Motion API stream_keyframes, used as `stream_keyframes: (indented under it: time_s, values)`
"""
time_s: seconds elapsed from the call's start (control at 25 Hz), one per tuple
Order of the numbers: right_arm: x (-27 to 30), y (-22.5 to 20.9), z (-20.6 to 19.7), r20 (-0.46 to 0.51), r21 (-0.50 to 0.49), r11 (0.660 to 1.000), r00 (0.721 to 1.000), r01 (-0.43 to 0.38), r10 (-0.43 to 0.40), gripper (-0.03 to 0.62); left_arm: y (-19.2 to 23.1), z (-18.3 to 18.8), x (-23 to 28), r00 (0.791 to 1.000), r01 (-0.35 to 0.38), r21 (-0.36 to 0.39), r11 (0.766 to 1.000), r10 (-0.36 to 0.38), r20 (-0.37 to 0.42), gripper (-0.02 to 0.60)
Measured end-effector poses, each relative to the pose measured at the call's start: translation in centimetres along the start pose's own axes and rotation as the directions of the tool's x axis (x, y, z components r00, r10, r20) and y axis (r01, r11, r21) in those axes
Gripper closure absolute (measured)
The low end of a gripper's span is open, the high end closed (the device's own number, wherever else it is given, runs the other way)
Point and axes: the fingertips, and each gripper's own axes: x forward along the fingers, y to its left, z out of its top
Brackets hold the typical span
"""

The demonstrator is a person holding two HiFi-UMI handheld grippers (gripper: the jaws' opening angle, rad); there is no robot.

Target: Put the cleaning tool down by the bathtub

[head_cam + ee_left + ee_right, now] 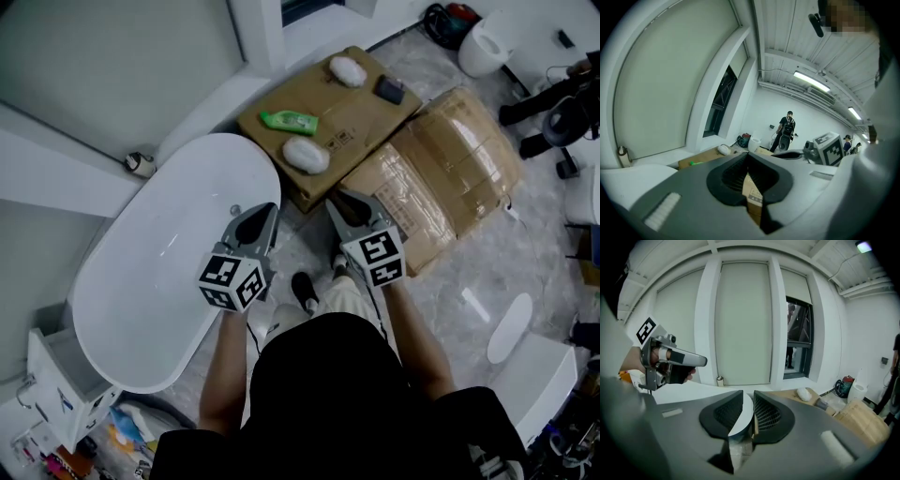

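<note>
A white oval bathtub (159,281) fills the left of the head view. Beside it, on a flat cardboard box (356,117), lie two white fluffy cleaning pads (306,156) (347,69), a green bottle (289,121) and a small dark item (389,90). My left gripper (262,212) hovers over the tub's near rim. Its jaws are together and hold nothing (747,154). My right gripper (336,200) hangs over the floor by the box. Only a thin slit shows between its empty jaws (748,393). One pad (804,393) also shows in the right gripper view.
A taped cardboard box (459,159) lies right of the flat one. A toilet (483,47) stands at the far right, and a small item (141,165) rests on the window ledge. A shelf unit (66,394) stands at the tub's near end. A person (787,131) stands far off.
</note>
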Motion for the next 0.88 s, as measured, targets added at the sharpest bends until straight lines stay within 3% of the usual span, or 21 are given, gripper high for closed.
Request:
stream_keyframes:
  time_s: [0.4, 0.88]
  values:
    - [-6.1, 0.7, 3.2, 0.103, 0.043, 0.999, 0.994, 0.034, -0.038, 0.552, -3.8, 1.0, -0.2, 0.998, 0.053, 0.058, 0.997, -0.054, 0.022, 0.582]
    - [-9.1, -0.2, 5.9, 0.19, 0.052, 0.998, 0.98, 0.041, -0.051, 0.576, -5.9, 3.3, -0.1, 0.995, 0.064, 0.125, 0.99, -0.072, 0.062, 0.583]
